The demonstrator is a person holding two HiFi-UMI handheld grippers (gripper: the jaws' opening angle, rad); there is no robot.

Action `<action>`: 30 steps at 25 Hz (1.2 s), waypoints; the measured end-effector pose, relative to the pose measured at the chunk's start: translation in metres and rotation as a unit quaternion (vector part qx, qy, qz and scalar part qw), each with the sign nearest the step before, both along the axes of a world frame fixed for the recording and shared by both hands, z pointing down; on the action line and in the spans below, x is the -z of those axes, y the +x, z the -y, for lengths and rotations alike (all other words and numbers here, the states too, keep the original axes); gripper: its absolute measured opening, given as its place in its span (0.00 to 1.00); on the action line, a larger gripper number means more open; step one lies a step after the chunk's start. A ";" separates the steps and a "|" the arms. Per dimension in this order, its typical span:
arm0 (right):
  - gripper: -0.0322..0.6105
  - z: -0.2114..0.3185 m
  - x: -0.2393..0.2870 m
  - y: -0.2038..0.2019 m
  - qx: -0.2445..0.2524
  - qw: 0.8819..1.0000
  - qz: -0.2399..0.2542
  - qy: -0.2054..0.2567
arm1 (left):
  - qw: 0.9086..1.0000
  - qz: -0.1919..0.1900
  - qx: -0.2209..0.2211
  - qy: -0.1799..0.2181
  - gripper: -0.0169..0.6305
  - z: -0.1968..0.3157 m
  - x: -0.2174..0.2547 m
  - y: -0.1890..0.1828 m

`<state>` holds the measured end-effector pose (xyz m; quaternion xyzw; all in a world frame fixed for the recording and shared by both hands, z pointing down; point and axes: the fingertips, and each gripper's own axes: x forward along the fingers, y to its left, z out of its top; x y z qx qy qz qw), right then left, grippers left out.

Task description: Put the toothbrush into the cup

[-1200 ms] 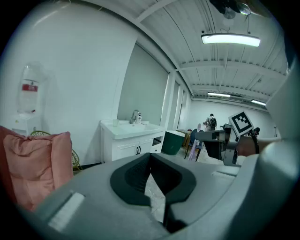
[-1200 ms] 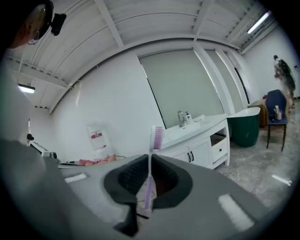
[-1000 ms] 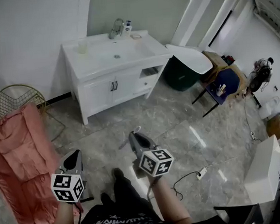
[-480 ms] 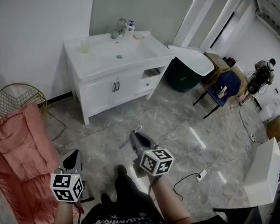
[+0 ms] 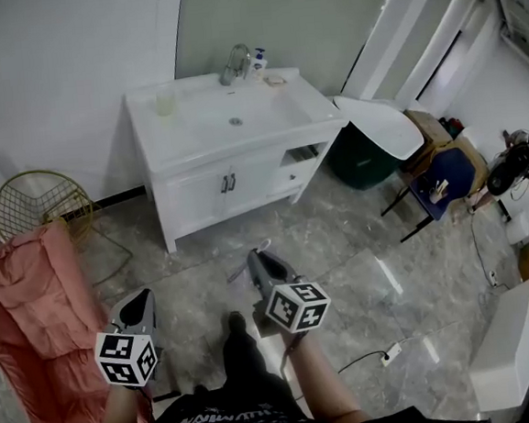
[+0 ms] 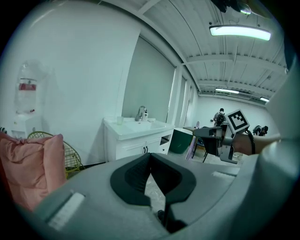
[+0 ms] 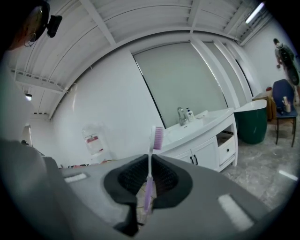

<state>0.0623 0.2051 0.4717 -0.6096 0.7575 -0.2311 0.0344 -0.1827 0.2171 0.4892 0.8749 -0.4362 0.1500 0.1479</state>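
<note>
A translucent cup stands on the left of the white vanity top, far ahead of both grippers; it also shows small in the left gripper view. My right gripper is shut on a purple-and-white toothbrush, which stands upright with its bristle head above the jaws. In the head view the toothbrush shows as a thin stick at the jaw tips. My left gripper is shut with nothing in it. The right gripper shows at the right of the left gripper view.
A faucet, bottle and soap dish sit at the sink's back. Pink cloth and a gold wire chair stand left. A green bin, white tabletop and blue chair stand right. A cable lies on the floor.
The person has stepped toward the vanity, which now sits lower and closer in the head view. Both grippers came forward with them, and the toothbrush is still held.
</note>
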 end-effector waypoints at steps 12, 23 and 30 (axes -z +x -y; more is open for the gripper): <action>0.08 0.177 0.008 0.103 0.045 0.999 0.018 0.009 | 0.997 0.010 0.070 0.011 0.04 0.145 0.017 0.082; 0.08 0.259 0.010 0.136 0.104 0.994 0.024 0.014 | 0.992 0.016 0.124 0.017 0.04 0.206 0.019 0.126; 0.08 0.284 0.016 0.142 0.117 0.993 0.015 0.020 | 0.991 0.014 0.133 0.021 0.04 0.228 0.024 0.130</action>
